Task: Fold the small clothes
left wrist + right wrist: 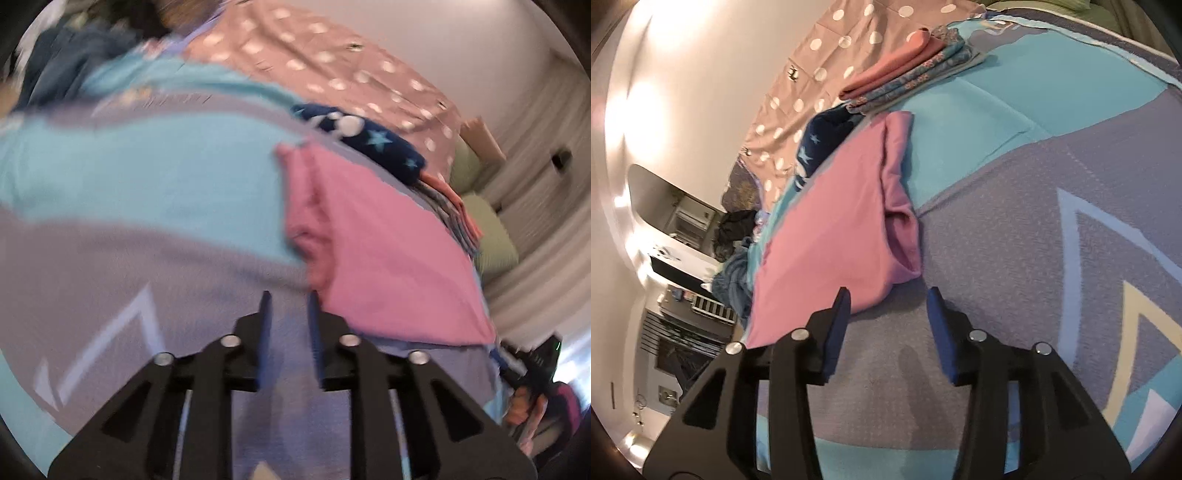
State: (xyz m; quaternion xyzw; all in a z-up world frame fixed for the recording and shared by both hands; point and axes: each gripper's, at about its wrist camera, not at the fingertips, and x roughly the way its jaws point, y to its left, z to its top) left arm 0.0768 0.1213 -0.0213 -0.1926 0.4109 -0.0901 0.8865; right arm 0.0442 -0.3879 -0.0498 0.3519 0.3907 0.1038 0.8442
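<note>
Both grippers sit nearest the cameras, each with fingers parted and nothing between them. From the left wrist view, the left gripper hovers over the bed cover, a quilt patterned in grey, lilac and turquoise; its fingers stand a little apart and only bare cover shows in the gap. From the right wrist view, the right gripper has its fingers wider apart, released, with the near edge of a pink garment just in front of its left finger and apparently not touched.

Just beyond the fingers, the pink garment lies on the bed, folded flat into a neat panel, with one bunched, open-looking end facing the grey part of the cover. It looks folded at least once and set down; whether another fold is intended cannot be told.

Behind it, touching or nearly so, lies a dark blue piece with pale stars, rolled or bundled. Farther back sits a small stack of folded clothes, salmon on top of floral prints, suggesting several pieces are already finished.

At the far edge, a loose heap of blue and dark clothes likely remains to be folded. A spotted pink sheet lies beyond.
</note>
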